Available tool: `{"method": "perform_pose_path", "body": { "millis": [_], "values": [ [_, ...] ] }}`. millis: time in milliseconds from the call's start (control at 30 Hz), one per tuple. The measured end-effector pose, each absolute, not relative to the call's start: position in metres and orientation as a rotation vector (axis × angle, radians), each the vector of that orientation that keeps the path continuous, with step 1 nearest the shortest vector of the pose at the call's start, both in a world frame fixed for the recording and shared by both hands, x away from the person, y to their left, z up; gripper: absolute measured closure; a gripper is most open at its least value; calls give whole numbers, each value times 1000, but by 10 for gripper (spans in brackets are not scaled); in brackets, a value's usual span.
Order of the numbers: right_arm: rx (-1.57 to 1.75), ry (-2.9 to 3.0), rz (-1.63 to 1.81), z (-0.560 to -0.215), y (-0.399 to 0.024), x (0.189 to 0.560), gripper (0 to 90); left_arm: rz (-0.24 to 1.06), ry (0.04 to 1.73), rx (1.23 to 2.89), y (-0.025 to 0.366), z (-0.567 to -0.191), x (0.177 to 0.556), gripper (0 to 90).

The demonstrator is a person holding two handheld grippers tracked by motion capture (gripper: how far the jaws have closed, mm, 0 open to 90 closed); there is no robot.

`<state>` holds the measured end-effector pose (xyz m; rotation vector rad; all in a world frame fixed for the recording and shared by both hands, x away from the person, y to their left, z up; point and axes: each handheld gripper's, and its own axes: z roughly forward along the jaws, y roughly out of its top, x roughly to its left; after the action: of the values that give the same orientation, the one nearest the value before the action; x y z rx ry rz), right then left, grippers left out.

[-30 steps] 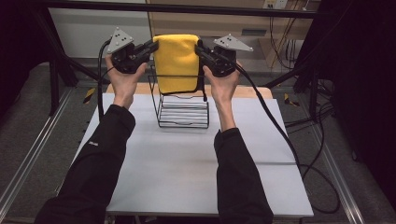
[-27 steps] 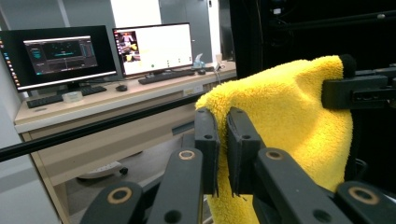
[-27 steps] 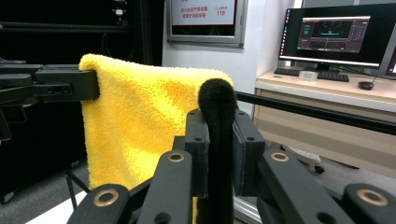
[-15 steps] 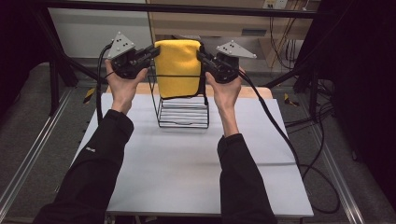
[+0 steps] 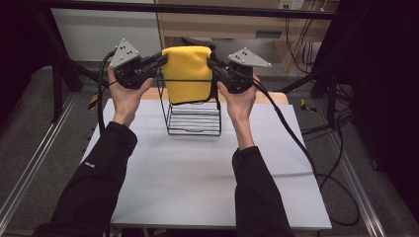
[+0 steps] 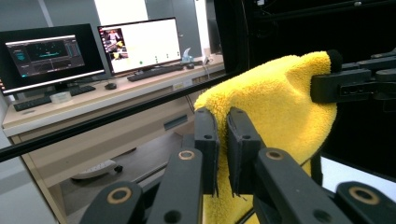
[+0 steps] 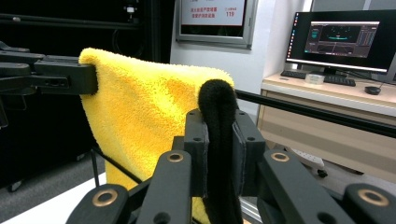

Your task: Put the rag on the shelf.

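Bright lit table [image 5: 197, 173], dark surroundings, soft low-resolution frames, glowing monitors [image 6: 135, 44]

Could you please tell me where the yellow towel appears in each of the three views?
High view: yellow towel top centre, stretched between both grippers above the wire rack.
Left gripper view: right of centre.
Right gripper view: left of centre.
Shared landmark: the towel's black edge.
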<state>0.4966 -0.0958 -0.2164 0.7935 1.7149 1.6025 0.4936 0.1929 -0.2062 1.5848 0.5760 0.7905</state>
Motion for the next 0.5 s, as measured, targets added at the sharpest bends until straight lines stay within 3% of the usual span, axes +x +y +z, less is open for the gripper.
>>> {"method": "perform_pose_path", "body": {
  "millis": [500],
  "values": [
    [738,1730,1572,-226,-95,479,786,784,544,1600,196,-220,472,833]
  ]
}}
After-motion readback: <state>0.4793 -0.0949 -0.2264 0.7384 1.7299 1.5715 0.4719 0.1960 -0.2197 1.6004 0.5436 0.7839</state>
